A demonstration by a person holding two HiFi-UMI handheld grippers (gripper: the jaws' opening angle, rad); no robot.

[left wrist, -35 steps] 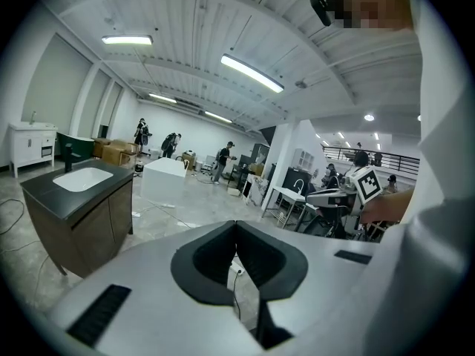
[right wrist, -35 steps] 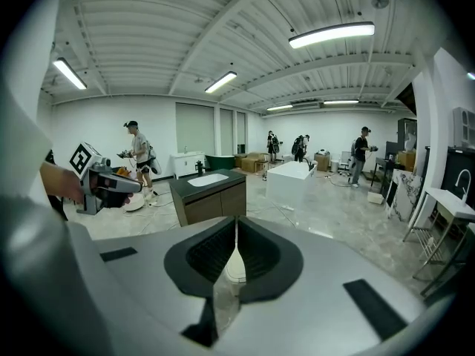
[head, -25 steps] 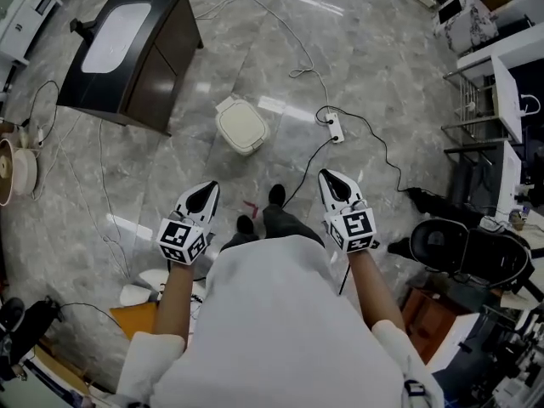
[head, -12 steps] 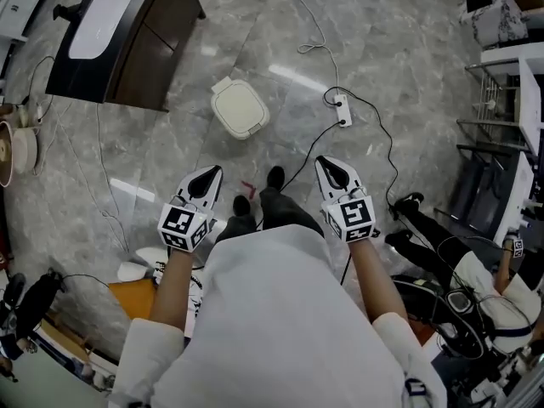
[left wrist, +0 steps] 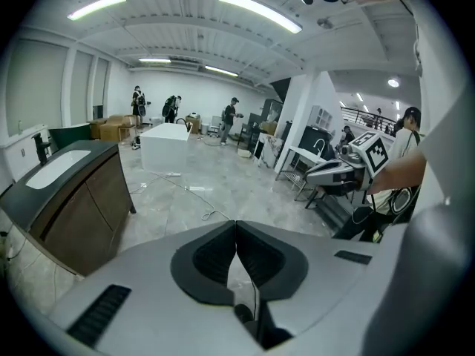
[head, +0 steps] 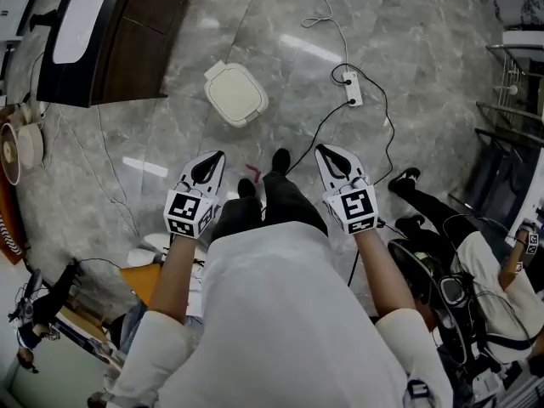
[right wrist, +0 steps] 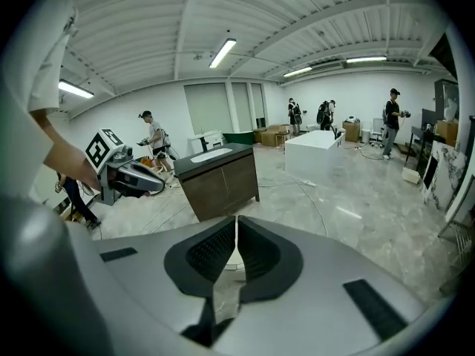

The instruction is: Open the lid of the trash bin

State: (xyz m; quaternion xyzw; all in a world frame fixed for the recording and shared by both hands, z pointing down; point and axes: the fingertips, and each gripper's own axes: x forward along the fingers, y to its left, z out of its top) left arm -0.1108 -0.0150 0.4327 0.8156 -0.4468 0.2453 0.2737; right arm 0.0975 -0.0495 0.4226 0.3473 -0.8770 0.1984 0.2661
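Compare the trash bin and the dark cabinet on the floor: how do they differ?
The trash bin is small, cream and rounded; the cabinet is far larger, dark brown and boxy. The bin's top is a shut lid; the cabinet's top holds a white basin. Both stand on the grey floor.

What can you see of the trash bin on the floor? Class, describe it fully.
The trash bin is small, cream-white and looks like plastic, seen here from above. Its lid is a rounded square with a small tab at one corner, and it lies shut. The bin stands upright on the grey marble-look floor, apart from the dark cabinet. Nothing but the floor touches it.
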